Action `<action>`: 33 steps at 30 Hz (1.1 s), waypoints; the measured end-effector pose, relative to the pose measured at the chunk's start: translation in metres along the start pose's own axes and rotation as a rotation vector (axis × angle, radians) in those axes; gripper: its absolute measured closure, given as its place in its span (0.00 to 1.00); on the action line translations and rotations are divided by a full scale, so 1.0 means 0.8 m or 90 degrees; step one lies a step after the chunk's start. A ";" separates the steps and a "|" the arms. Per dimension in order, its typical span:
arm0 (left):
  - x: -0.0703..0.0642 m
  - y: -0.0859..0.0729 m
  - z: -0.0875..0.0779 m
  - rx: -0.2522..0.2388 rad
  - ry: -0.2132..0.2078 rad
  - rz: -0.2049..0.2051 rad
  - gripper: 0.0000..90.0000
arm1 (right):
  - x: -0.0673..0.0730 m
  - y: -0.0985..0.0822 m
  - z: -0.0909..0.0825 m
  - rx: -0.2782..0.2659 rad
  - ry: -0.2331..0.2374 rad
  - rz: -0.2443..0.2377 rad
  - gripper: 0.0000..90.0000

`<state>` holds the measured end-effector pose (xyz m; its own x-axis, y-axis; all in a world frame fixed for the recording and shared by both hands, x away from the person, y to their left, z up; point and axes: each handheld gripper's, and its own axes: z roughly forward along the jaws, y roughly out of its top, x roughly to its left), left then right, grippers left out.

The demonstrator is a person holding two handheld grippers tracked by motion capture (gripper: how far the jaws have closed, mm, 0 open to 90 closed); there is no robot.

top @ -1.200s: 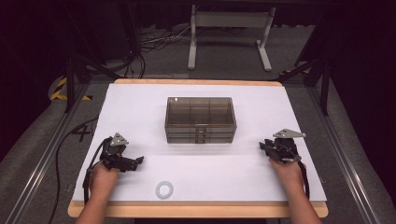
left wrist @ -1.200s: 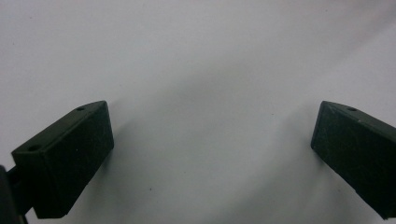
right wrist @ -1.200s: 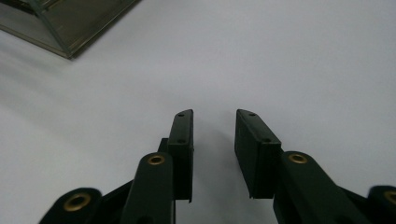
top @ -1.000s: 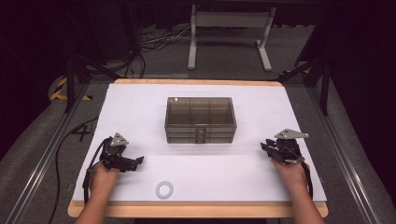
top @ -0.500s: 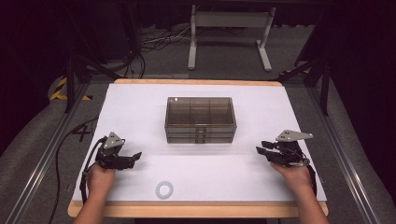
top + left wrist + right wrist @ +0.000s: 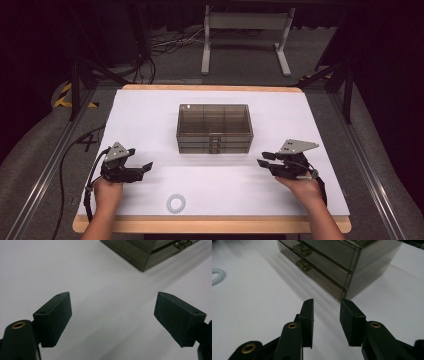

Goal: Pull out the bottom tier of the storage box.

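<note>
A: Pointing toward the drawer box [image 6: 214, 127], the right gripper [image 6: 264, 161] has its jaws parted by a narrow gap with nothing between them. They have just been opening a little.

B: How does the box sit from that gripper?

A: Ahead of it and off to its left, apart from the tips. In the right gripper view the drawer box [image 6: 342, 262] rises beyond the jaws, its front corner just past the gap, and two drawer handles show on the front face.

B: And the other hand?

A: The left gripper [image 6: 146, 167] stands wide open, empty, over bare white table [image 6: 150, 115]. In the left gripper view a corner of the drawer box [image 6: 147, 252] shows ahead and to the right of the jaws, well apart from them.

B: Anything else near the grippers?

A: A white coiled ring [image 6: 176, 203] lies on the table between the two hands, nearer the front edge than either gripper. From the right gripper it lies far off to the left [image 6: 217, 276].
</note>
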<state>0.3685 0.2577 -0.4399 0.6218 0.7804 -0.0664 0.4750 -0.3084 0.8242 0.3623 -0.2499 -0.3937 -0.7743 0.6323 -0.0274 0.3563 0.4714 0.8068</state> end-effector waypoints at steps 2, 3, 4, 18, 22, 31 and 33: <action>0.000 0.000 0.001 -0.018 -0.009 -0.024 0.17 | 0.005 0.008 0.007 -0.009 0.015 -0.012 0.72; 0.000 0.001 0.001 -0.025 -0.014 -0.028 0.17 | 0.007 0.011 0.010 -0.011 0.021 -0.014 0.72; 0.000 0.001 0.001 -0.032 -0.016 -0.032 0.17 | 0.010 0.015 0.014 -0.010 0.032 -0.010 0.72; -0.004 0.002 -0.005 -0.046 0.011 -0.017 0.17 | 0.045 0.056 0.058 -0.038 0.130 -0.057 0.72; -0.004 0.004 -0.005 -0.046 0.007 -0.009 0.17 | 0.051 0.056 0.063 -0.033 0.146 -0.073 0.72; -0.006 0.004 -0.005 -0.038 0.017 -0.001 0.17 | 0.063 0.059 0.075 -0.030 0.160 -0.079 0.71; -0.007 0.001 -0.007 -0.032 0.021 0.005 0.17 | 0.065 0.060 0.080 -0.029 0.170 -0.083 0.71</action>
<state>0.3619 0.2559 -0.4356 0.6038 0.7960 -0.0423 0.4378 -0.2868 0.8521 0.3725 -0.1546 -0.3944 -0.9241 0.3817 0.0187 0.2257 0.5055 0.8328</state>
